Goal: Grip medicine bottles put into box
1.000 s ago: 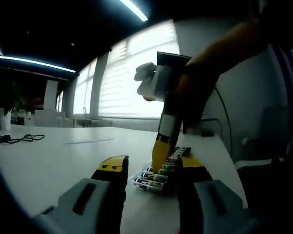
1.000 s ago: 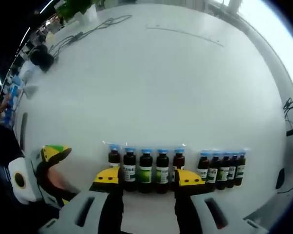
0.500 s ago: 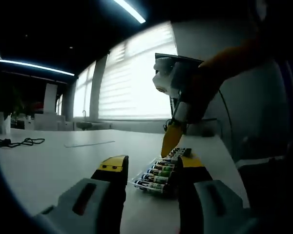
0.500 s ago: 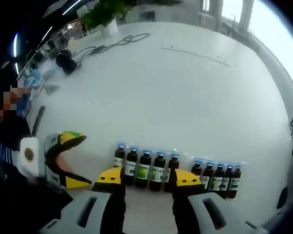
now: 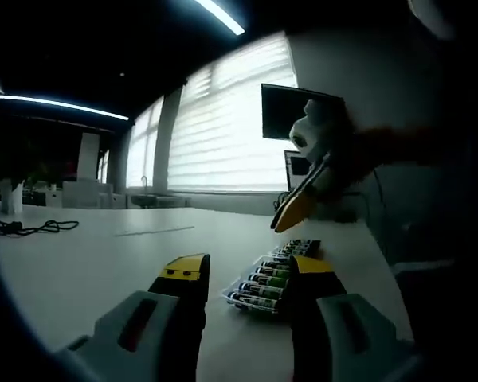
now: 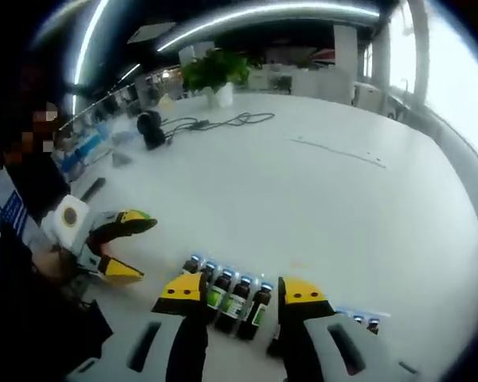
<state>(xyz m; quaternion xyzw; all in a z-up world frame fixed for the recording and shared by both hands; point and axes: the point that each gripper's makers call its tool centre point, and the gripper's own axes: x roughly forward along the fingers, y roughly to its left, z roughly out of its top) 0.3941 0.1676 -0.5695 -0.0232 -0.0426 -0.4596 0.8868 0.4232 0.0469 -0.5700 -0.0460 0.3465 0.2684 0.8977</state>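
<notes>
Small brown medicine bottles [image 6: 236, 295] with blue caps and green labels stand in a row on the white table [image 6: 303, 199]; a second group [image 6: 362, 322] stands beside them to the right. In the left gripper view the same bottles [image 5: 269, 280] run away from me just right of centre. My right gripper [image 6: 239, 290] hovers above the first row, open, nothing between its fingers; it shows as yellow tips [image 5: 291, 213] raised over the bottles. My left gripper [image 5: 247, 270] is open and holds nothing, low near the table; the right gripper view has it [image 6: 118, 247] left of the bottles.
Black cables [image 6: 215, 123], a dark round object [image 6: 151, 127] and a potted plant [image 6: 215, 76] sit at the table's far side. A person [image 6: 24, 239] is at the left. Bright blinds [image 5: 223, 135] and a monitor [image 5: 291, 111] lie beyond the table's far edge.
My right gripper has lifted away from the bottle rows and tilted, so its view now takes in the room. The left gripper has stayed put.
</notes>
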